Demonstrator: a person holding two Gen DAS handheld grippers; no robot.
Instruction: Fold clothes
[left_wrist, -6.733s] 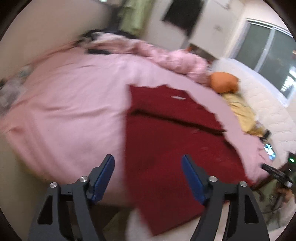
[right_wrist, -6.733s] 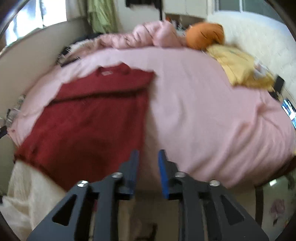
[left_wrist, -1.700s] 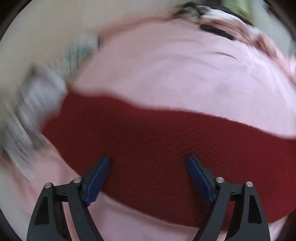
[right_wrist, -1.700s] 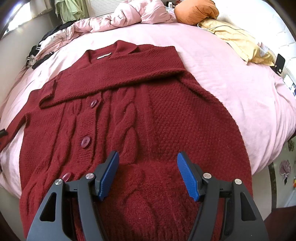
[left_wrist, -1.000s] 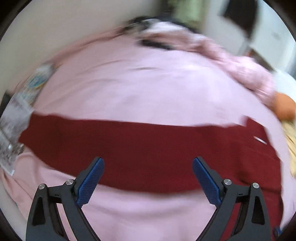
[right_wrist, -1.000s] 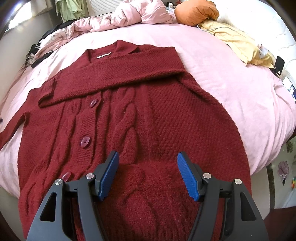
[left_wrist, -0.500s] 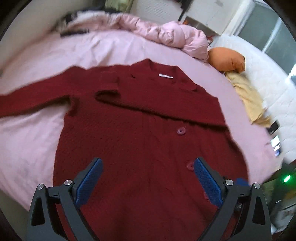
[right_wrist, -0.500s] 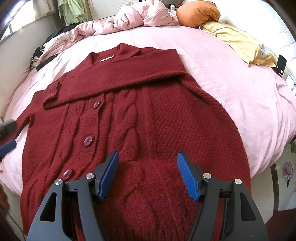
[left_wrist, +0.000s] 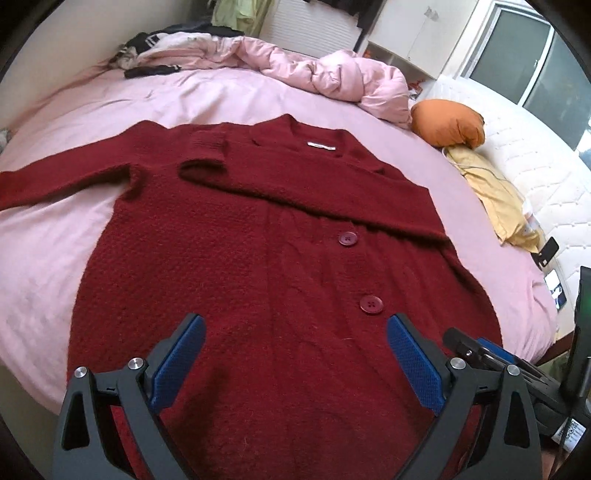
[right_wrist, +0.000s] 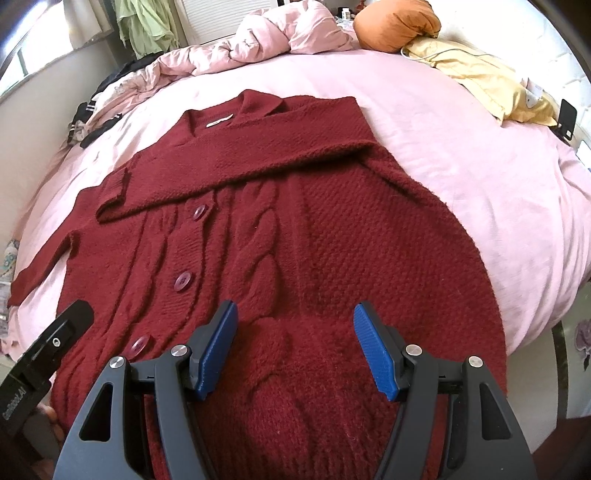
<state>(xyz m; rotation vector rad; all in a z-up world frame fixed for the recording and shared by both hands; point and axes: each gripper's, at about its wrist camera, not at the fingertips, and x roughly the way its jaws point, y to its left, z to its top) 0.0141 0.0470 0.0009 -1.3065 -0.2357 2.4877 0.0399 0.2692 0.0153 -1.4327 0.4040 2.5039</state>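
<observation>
Left wrist view: my dark red cardigan lies buttoned and face up on the pink bed sheet, collar away from me, hem toward me at the bed's near edge. Going left to right — the sleeve on the left is spread straight out over the sheet, not yet folded; the other sleeve is already laid across the chest, its cuff ending near the left shoulder. So I judge one sleeve fold done, and left to do are the outstretched sleeve and then bringing the hem up toward the collar.

My left gripper hovers over the lower front with its jaws spread wide, holding nothing; whether the tips brush the knit I cannot tell. My right gripper is just beside it — jaws also apart, a little less wide, empty, above the cable knit near the hem.
</observation>
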